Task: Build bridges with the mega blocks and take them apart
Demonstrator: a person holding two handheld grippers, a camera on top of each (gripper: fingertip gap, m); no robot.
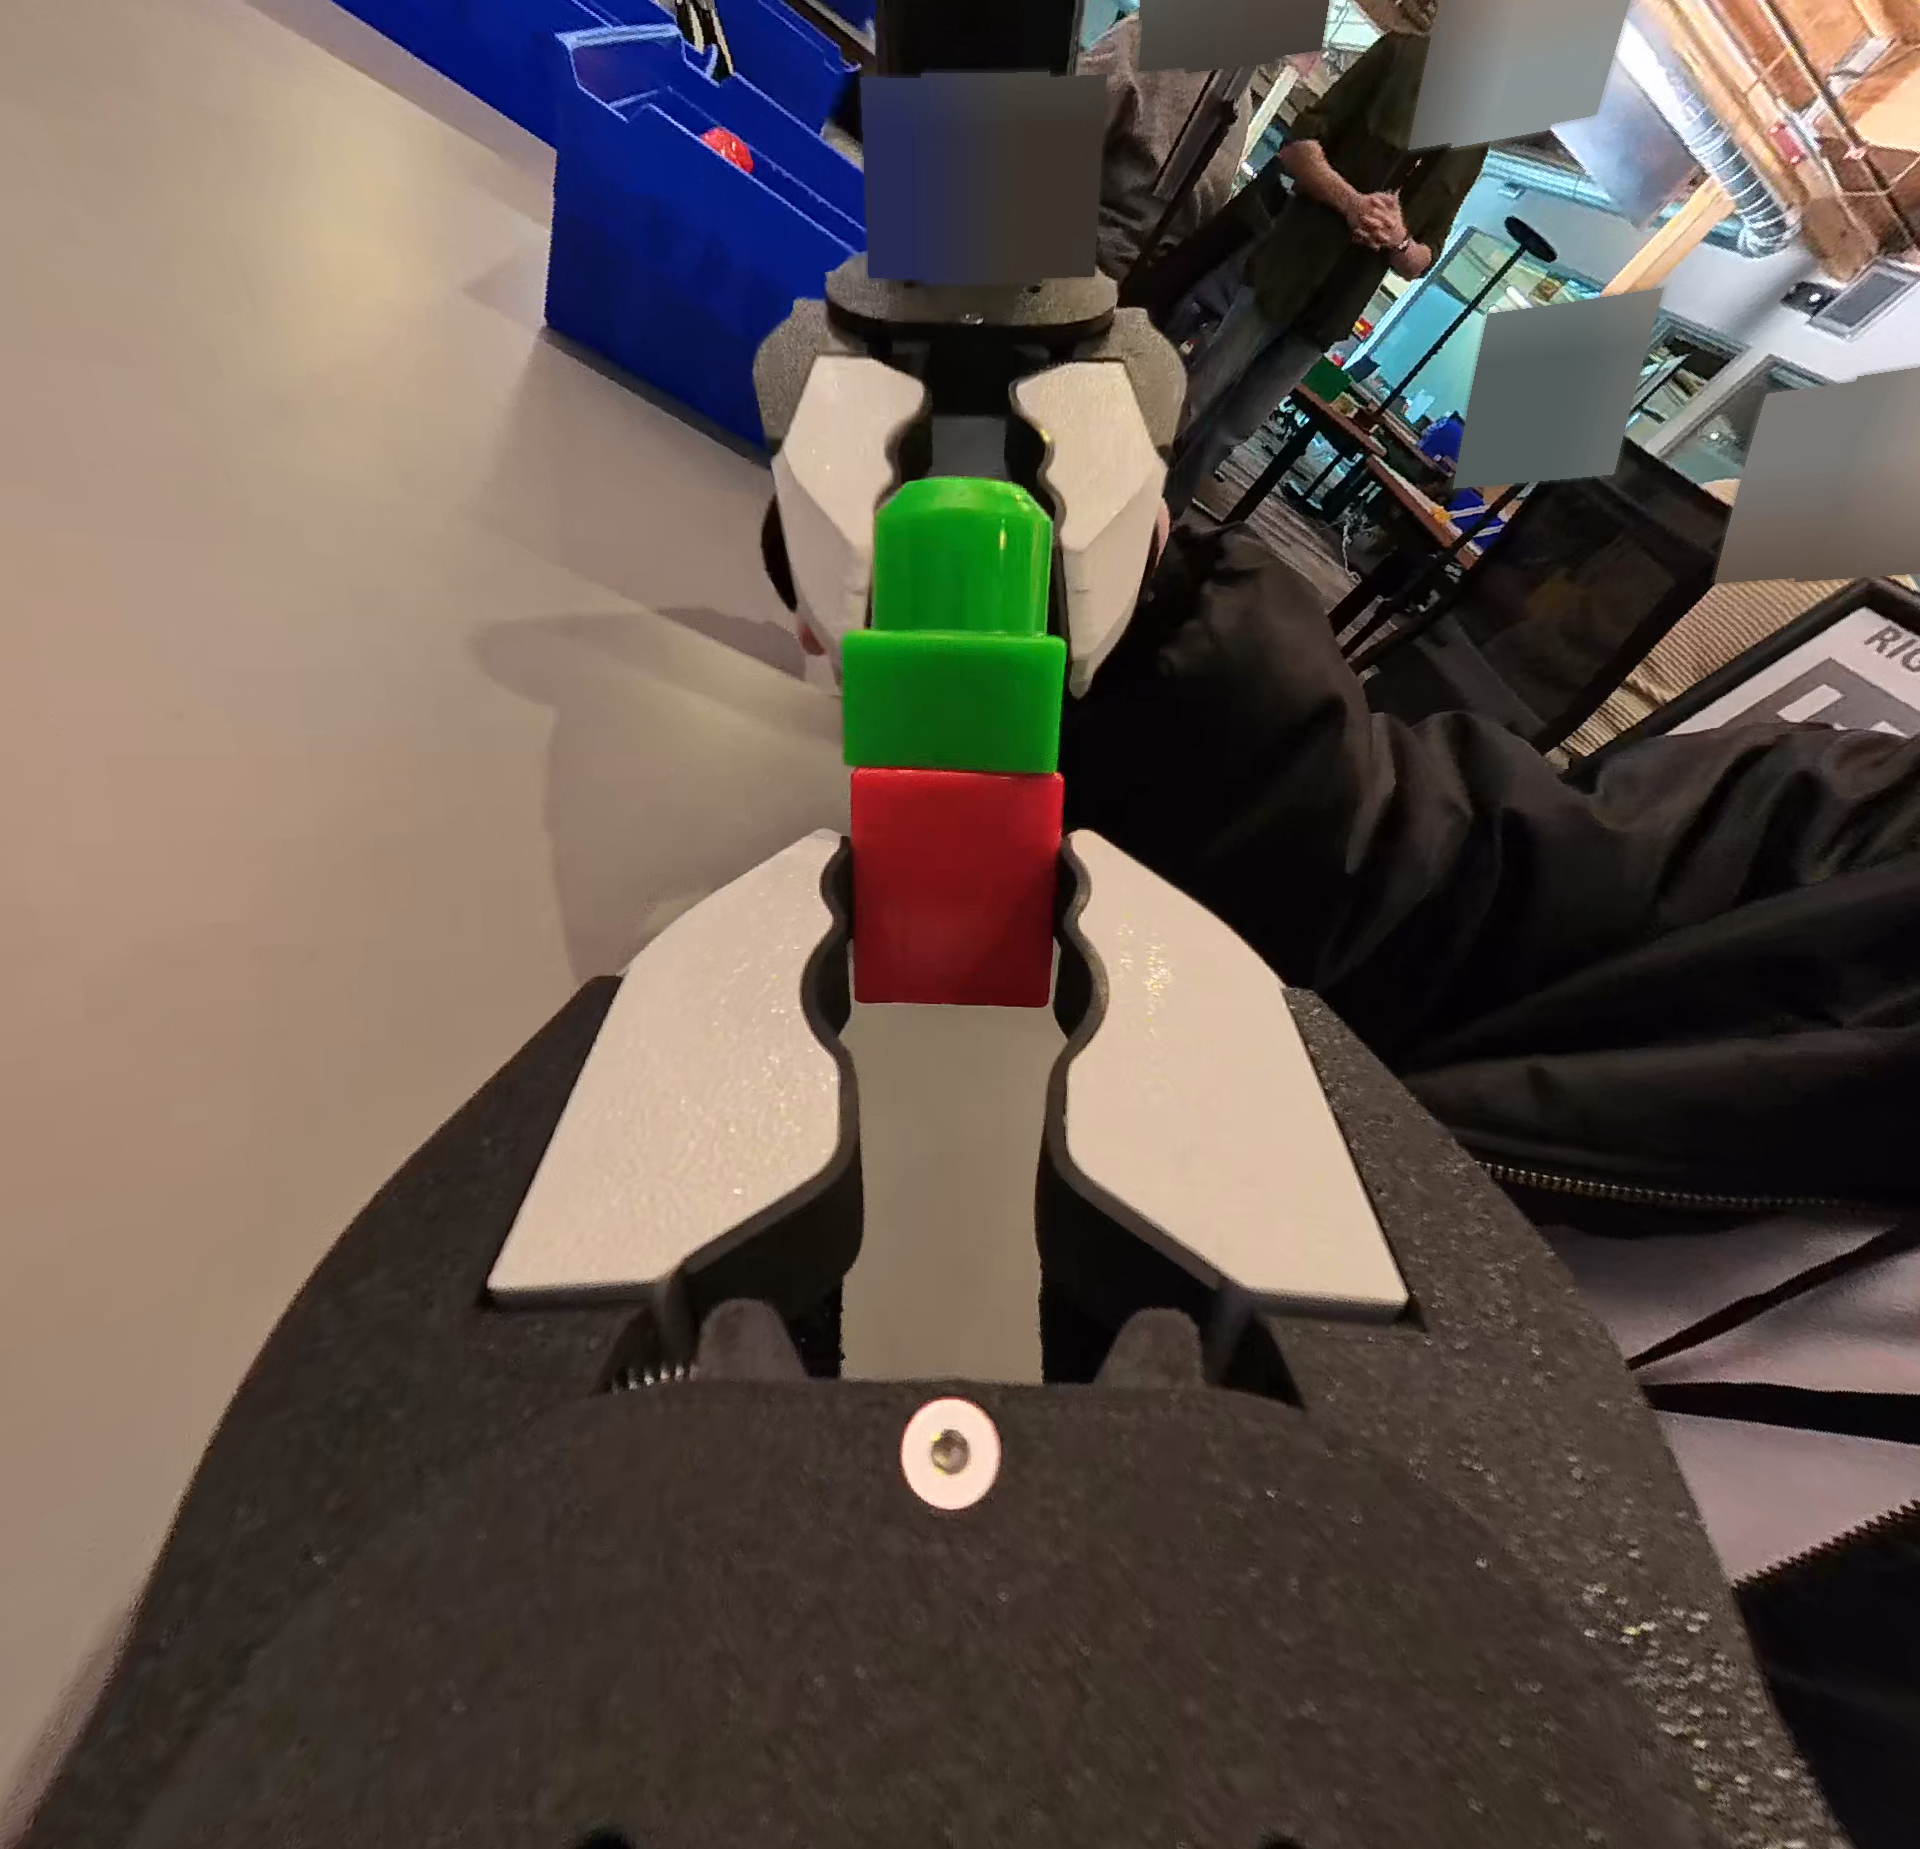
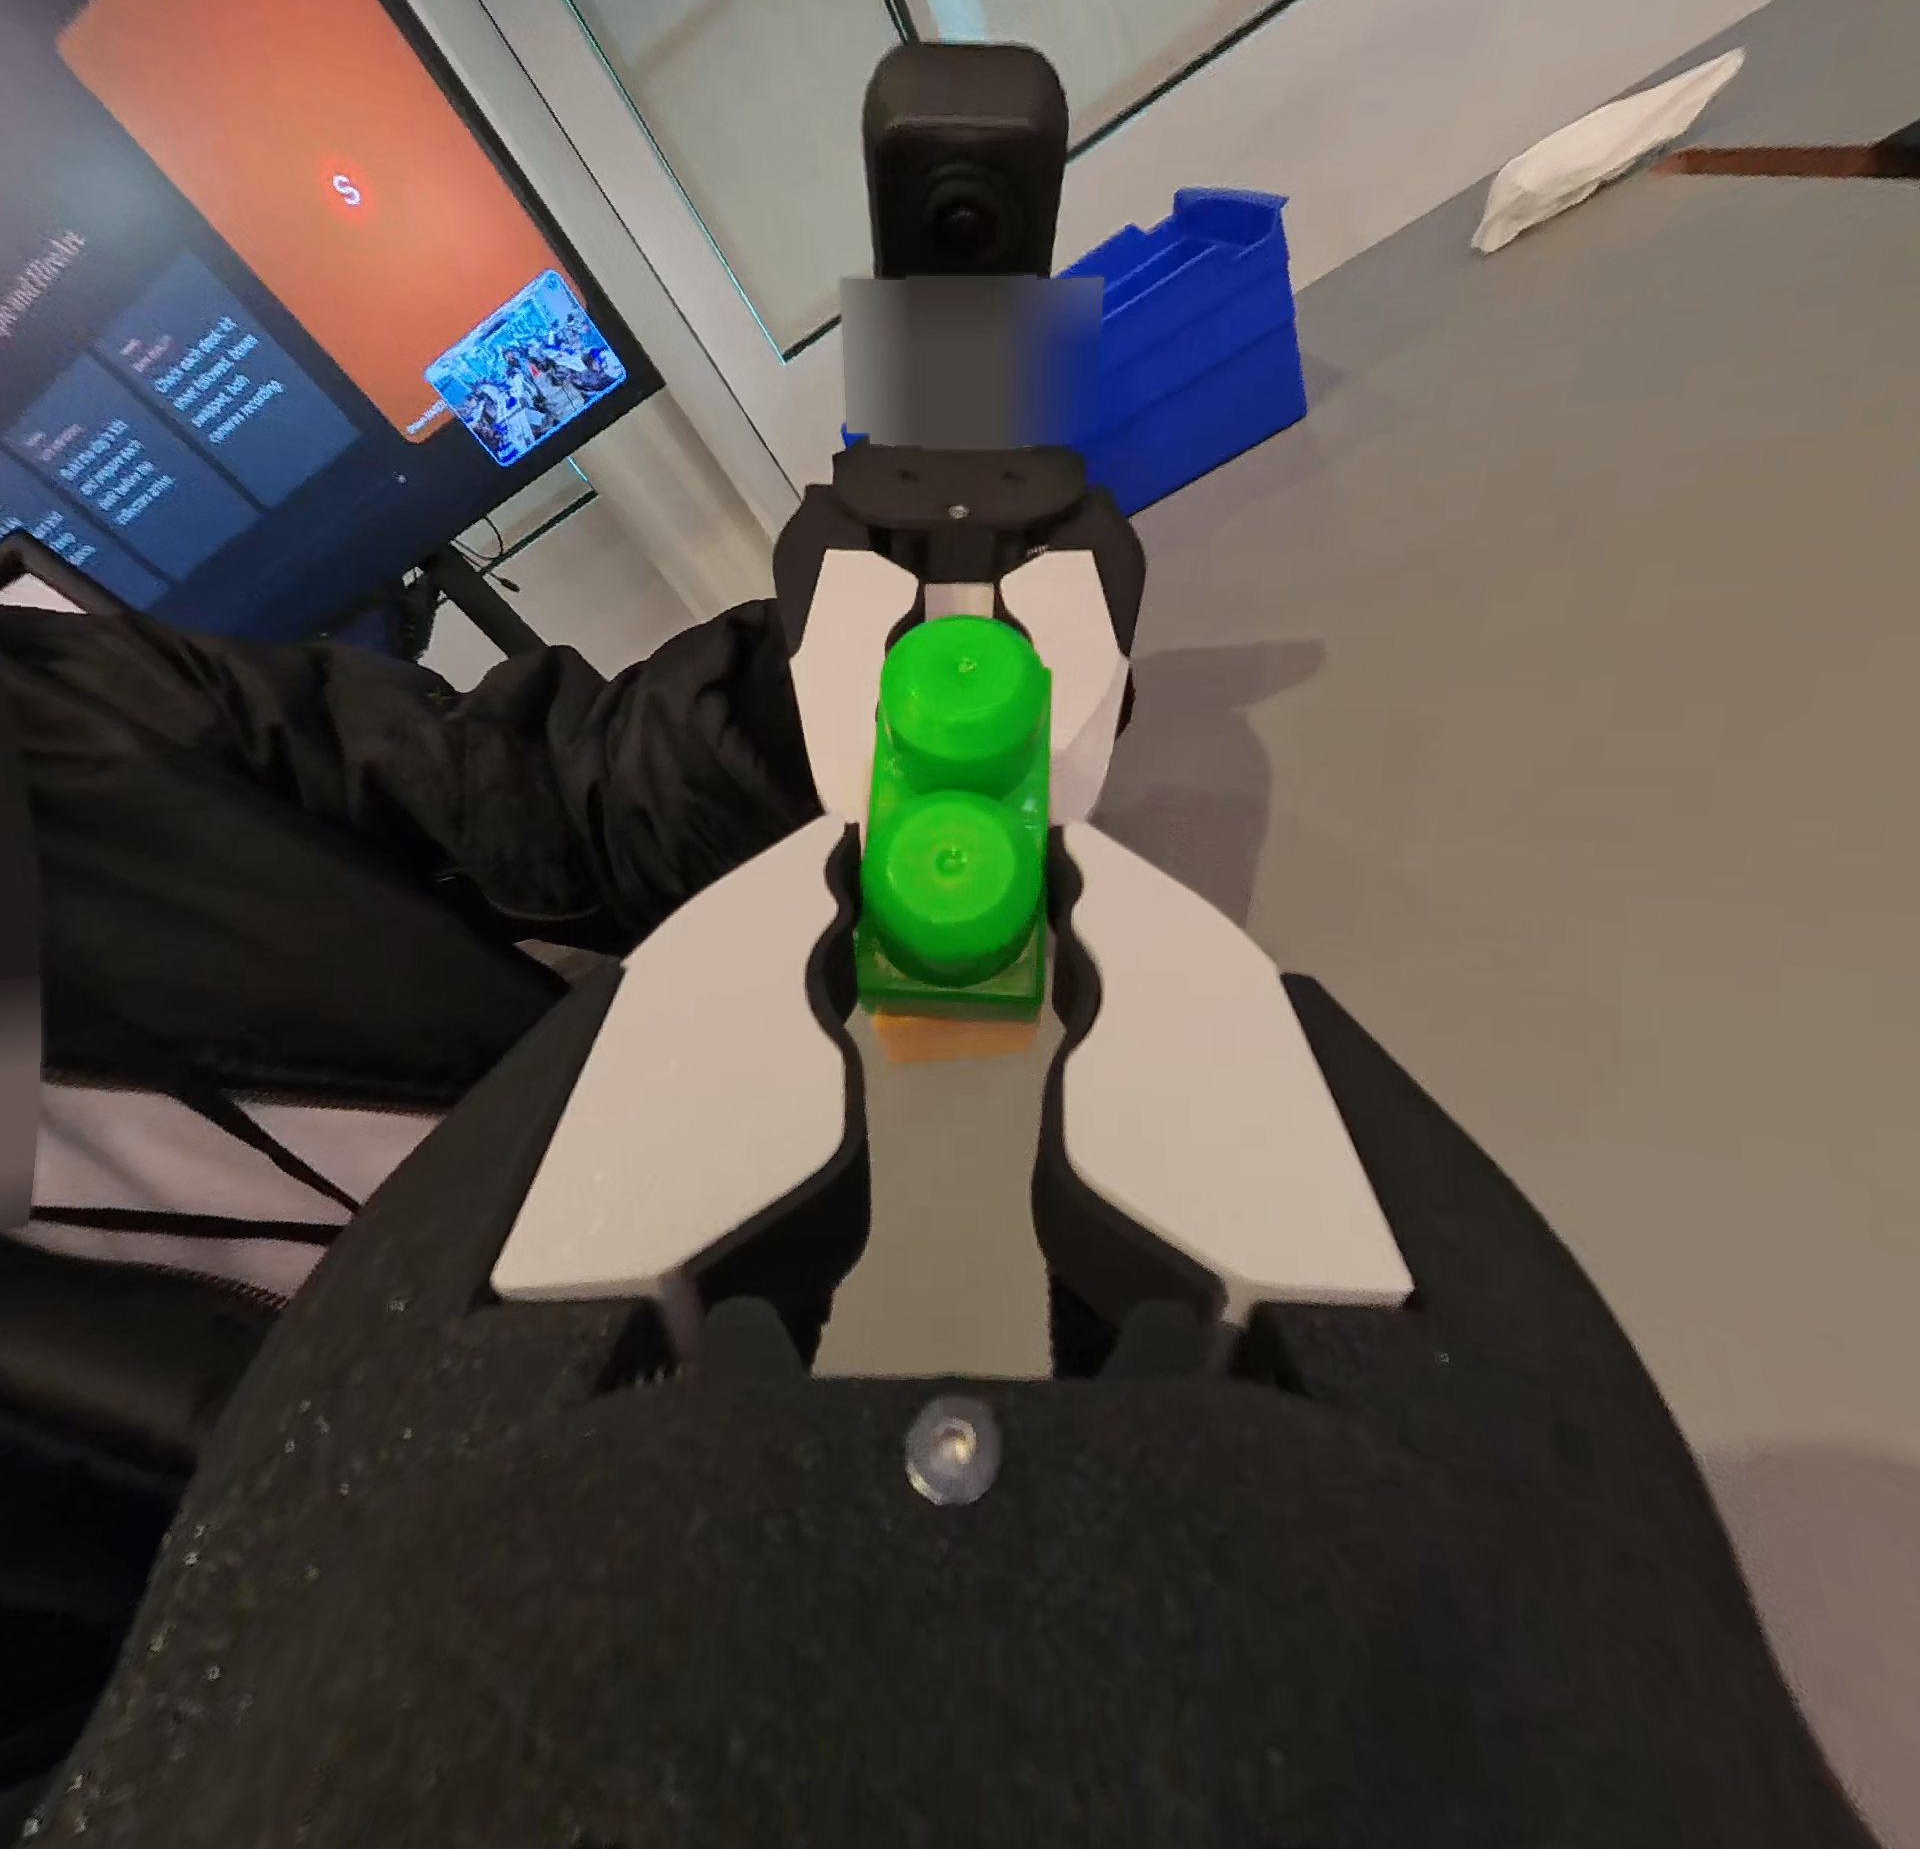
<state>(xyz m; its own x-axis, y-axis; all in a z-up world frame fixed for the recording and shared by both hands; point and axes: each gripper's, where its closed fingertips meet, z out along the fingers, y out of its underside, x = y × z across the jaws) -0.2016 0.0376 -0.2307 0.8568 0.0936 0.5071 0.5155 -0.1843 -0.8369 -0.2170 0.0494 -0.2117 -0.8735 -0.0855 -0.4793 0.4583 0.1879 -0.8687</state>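
A green mega block (image 1: 951,698) is stacked on a red block (image 1: 948,926), and both are held in the air above the grey table (image 1: 312,656). My left gripper (image 1: 954,895) is shut on the red block. My right gripper (image 1: 961,552) faces it and closes around the green block's stud end. In the right wrist view my right gripper (image 2: 951,900) is shut on the two-stud green block (image 2: 951,864). An orange-looking block edge (image 2: 956,1039) shows beneath it. The left gripper (image 2: 956,698) shows just beyond.
Blue bins (image 1: 675,189) stand on the table's far side, one holding a red piece (image 1: 725,149). Another blue bin (image 2: 1195,365) and a white bag (image 2: 1600,152) lie on the table. A black sleeve (image 1: 1455,864) is beside the grippers. A screen (image 2: 260,241) and people stand behind. Both grippers' tips are close together, under 4 cm apart.
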